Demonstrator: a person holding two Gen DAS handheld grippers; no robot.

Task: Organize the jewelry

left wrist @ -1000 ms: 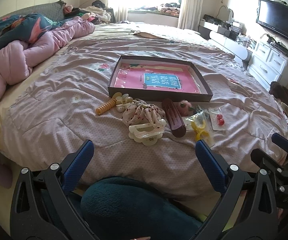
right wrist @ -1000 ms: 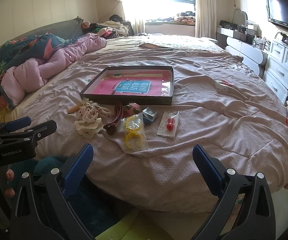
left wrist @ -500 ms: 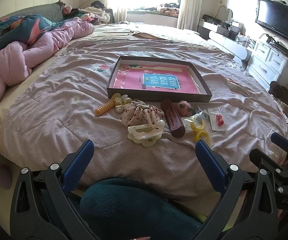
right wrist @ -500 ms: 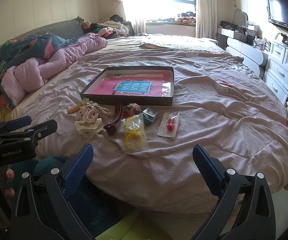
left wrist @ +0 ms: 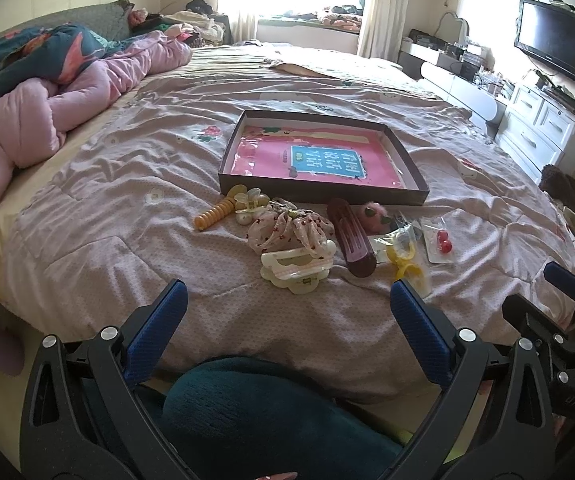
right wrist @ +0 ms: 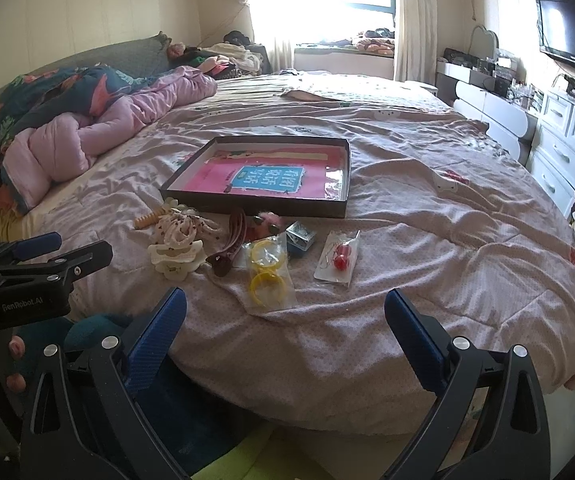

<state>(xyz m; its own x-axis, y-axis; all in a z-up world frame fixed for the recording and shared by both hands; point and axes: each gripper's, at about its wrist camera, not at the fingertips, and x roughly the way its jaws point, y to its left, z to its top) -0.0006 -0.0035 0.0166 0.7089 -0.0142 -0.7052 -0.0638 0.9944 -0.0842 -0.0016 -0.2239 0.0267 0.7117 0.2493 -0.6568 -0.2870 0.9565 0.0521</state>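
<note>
A shallow dark box (left wrist: 411, 193) (right wrist: 333, 210) with a pink sheet inside lies on the bed. In front of it lie hair and jewelry pieces: an orange spiral clip (left wrist: 212, 216), a floral scrunchie (left wrist: 287, 232) (right wrist: 181, 229), a cream claw clip (left wrist: 295, 268) (right wrist: 173, 258), a maroon clip (left wrist: 351, 238) (right wrist: 227, 244), a bag of yellow rings (left wrist: 405, 254) (right wrist: 265, 266), a bag with red beads (left wrist: 441, 240) (right wrist: 339, 258) and a small blue box (right wrist: 299, 237). My left gripper (left wrist: 287, 308) and right gripper (right wrist: 285, 312) are open and empty, near the bed's front edge.
A pink quilt (left wrist: 47, 108) (right wrist: 87, 136) lies bunched at the left. White drawers (left wrist: 543, 136) (right wrist: 567, 144) and a wall TV (left wrist: 553, 44) stand at the right. A teal cushion (left wrist: 271, 412) sits below my left gripper.
Both grippers have drifted only slightly; the items sit a little lower in the left wrist view. Nothing has been taken hold of.
</note>
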